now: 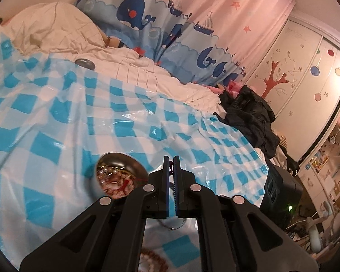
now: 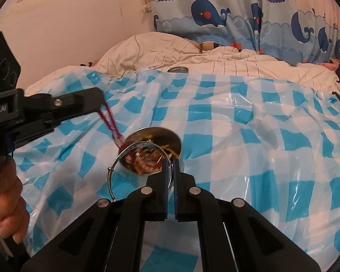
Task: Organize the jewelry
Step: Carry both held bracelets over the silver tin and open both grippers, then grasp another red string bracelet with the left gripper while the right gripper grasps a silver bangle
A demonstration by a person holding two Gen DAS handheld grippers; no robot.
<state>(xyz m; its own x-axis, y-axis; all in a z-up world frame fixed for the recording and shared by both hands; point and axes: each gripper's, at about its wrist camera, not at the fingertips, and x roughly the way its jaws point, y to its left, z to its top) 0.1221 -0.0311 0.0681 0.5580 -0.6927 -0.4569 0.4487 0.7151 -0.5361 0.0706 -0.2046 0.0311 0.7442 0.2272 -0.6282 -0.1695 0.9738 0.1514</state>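
Note:
A round metal bowl point(image 1: 133, 165) full of tangled jewelry sits on the blue-and-white checked plastic sheet point(image 1: 56, 113); it also shows in the right wrist view point(image 2: 167, 136). My left gripper point(image 1: 171, 162) is shut on a red cord point(image 2: 108, 119) that runs down into the bowl. In the right wrist view the left gripper point(image 2: 99, 100) reaches in from the left. My right gripper point(image 2: 169, 165) is shut on a silver bangle point(image 2: 115, 161) held over the bowl's near rim. A string of brown beads point(image 1: 151, 258) lies under the left gripper.
A cream duvet point(image 1: 56, 29) is piled at the back of the bed. A small grey round lid point(image 1: 85, 63) lies at the sheet's far edge. Dark clothes point(image 1: 249, 117) lie at the right, with a black device point(image 1: 281, 188) beside them. Whale curtains point(image 2: 238, 15) hang behind.

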